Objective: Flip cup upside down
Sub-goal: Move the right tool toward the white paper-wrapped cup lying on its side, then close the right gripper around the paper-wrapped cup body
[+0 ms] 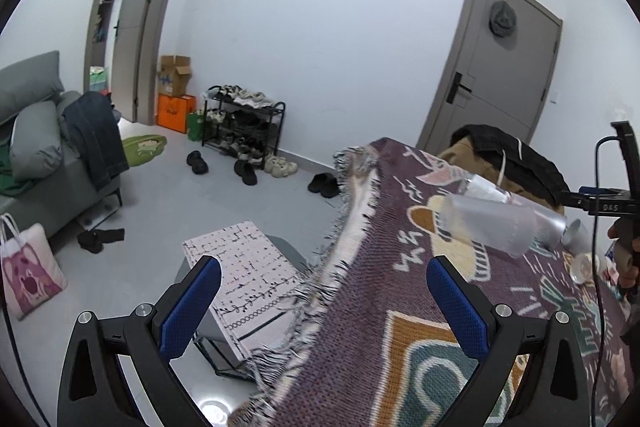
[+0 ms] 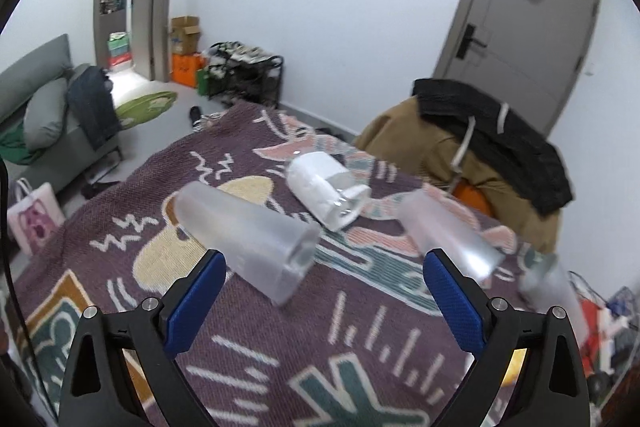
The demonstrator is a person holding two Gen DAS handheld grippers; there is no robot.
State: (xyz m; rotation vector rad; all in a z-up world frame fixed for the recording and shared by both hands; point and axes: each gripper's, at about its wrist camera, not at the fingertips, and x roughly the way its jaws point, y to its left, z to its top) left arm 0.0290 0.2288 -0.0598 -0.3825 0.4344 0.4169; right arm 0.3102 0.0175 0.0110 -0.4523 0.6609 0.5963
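left gripper (image 1: 323, 285) and right gripper (image 2: 324, 281), jaws wide apart

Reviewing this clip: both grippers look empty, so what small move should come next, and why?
Probably ease the right gripper forward around the nearest frosted cup. It lies on its side on the blanket, just ahead of the open fingers; the left gripper is off the table edge.

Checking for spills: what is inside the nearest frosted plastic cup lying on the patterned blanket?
The frosted plastic cup lies on its side on the patterned blanket. No contents show through its cloudy wall, but blur hides its interior.

Bright, fisheye-warped, perhaps slightly blurred.
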